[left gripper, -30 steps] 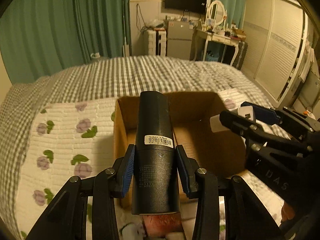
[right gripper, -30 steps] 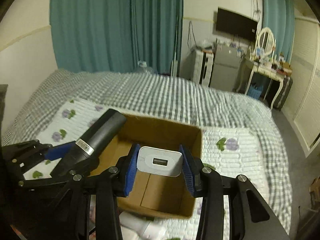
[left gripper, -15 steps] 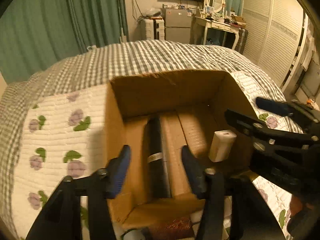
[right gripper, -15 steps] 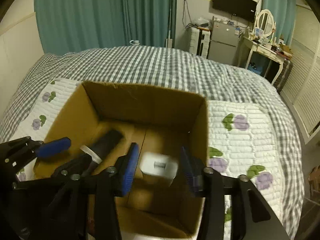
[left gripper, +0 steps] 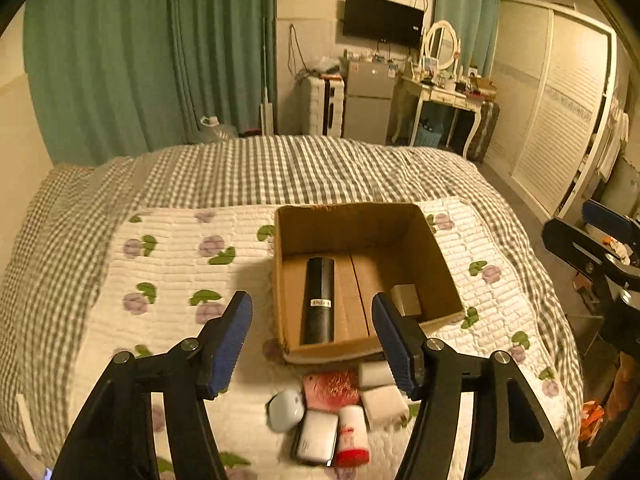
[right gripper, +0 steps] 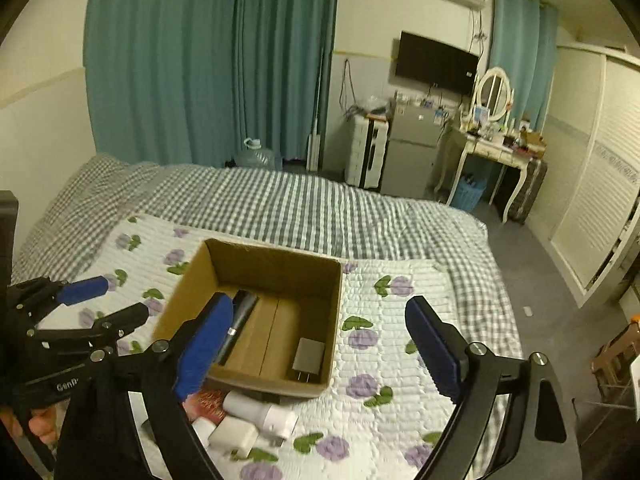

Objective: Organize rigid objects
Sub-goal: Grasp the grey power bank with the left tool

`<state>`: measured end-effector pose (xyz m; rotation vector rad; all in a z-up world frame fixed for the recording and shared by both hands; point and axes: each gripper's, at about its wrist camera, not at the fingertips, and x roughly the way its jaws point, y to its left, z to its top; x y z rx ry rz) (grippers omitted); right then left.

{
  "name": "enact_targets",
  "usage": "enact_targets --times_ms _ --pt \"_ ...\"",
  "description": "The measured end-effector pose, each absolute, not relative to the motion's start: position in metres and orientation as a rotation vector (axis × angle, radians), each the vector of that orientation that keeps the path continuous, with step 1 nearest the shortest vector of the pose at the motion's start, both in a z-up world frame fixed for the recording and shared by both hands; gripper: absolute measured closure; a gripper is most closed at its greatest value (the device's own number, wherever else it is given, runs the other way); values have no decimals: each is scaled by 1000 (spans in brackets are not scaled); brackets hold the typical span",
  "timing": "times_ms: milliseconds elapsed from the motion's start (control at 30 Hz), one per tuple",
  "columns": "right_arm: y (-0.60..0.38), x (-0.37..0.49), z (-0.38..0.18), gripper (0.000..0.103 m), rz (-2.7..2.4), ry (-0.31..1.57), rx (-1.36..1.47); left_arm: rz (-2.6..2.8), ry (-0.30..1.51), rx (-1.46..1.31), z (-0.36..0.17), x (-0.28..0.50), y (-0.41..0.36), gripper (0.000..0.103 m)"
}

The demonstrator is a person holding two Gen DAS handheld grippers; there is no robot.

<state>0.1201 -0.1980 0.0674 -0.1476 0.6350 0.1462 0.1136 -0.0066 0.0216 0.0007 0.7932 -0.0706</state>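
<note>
Looking down, I see the black cylinder (left gripper: 319, 300), matte with a white barcode label, lying flat in the cardboard box (left gripper: 440, 256) beside a small white charger (right gripper: 308, 356); my left gripper (left gripper: 312, 336) and right gripper (right gripper: 320, 344) both hang above, fingers spread and empty.

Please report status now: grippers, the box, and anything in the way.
Left gripper open, empty. Right gripper open, empty. Box holds black tube and charger. More items lie in front of box; nothing blocks.
</note>
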Motion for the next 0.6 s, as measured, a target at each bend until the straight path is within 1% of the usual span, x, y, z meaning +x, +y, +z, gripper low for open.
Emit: enact_targets --times_ms 100,267,433,600 --pt "-190 91 76 9 160 613 -161 -66 786 3 27 94 2 37" --pt "-186 62 62 8 162 637 -144 -49 791 -1 13 69 17 36" --pt "-178 45 25 8 155 685 -142 -15 823 43 -24 52 23 36" --pt "-174 47 -18 8 162 768 -123 -29 910 53 -69 47 20 36"
